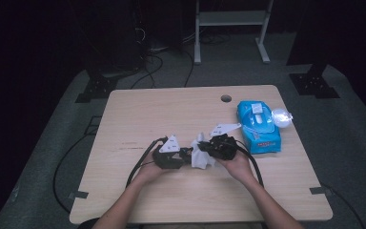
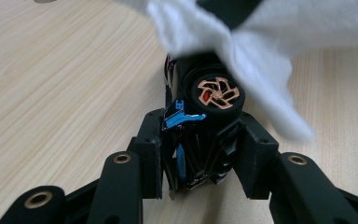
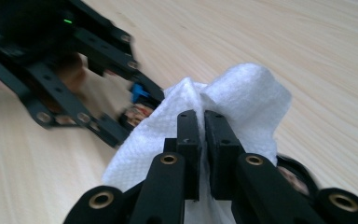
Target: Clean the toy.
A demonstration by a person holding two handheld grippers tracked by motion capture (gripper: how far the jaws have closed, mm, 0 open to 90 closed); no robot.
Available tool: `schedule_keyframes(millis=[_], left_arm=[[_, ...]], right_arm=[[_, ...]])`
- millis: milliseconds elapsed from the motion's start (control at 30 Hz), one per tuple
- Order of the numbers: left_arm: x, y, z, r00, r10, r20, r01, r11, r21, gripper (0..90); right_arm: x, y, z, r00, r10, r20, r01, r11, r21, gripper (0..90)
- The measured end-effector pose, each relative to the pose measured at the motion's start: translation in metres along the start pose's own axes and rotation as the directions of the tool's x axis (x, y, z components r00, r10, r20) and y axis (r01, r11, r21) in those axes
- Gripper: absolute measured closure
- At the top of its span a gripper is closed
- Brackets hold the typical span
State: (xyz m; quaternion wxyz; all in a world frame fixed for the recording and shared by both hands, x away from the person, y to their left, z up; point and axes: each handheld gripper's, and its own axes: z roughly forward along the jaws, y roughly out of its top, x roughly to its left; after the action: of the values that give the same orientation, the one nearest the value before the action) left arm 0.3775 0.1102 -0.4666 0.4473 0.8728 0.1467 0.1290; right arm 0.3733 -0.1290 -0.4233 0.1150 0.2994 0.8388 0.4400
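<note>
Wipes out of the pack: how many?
1. A white wipe is pinched in the right gripper, against the toy car held by the left gripper. The blue pack may hide more.

Lab — cables [image 1: 147, 62], equipment stands [image 1: 231, 28].

Light wood surface [image 1: 171, 109] with round cable hole [image 1: 226, 98], dim room, grey carpet floor [image 1: 352, 143], black cables [image 1: 148, 64] trailing behind, white frame legs [image 1: 231, 28] at back, dark stand bases [image 1: 313, 85] either side
</note>
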Motion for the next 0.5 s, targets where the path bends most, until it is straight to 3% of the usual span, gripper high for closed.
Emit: schedule_keyframes(millis=[200, 500], left_arm=[[0.000, 0.000, 0.001, 0.9999, -0.010, -0.002, 0.010, 0.9999, -0.005, 58.2], [0.001, -0.001, 0.000, 0.9998, -0.017, -0.007, 0.017, 0.9998, -0.010, 58.2]], right_arm=[[-0.016, -0.012, -0.016, 0.9982, 0.043, 0.042, -0.043, 0.999, -0.008, 84.2], [-0.002, -0.007, -0.004, 0.9999, 0.010, 0.001, -0.010, 1.000, -0.010, 84.1]])
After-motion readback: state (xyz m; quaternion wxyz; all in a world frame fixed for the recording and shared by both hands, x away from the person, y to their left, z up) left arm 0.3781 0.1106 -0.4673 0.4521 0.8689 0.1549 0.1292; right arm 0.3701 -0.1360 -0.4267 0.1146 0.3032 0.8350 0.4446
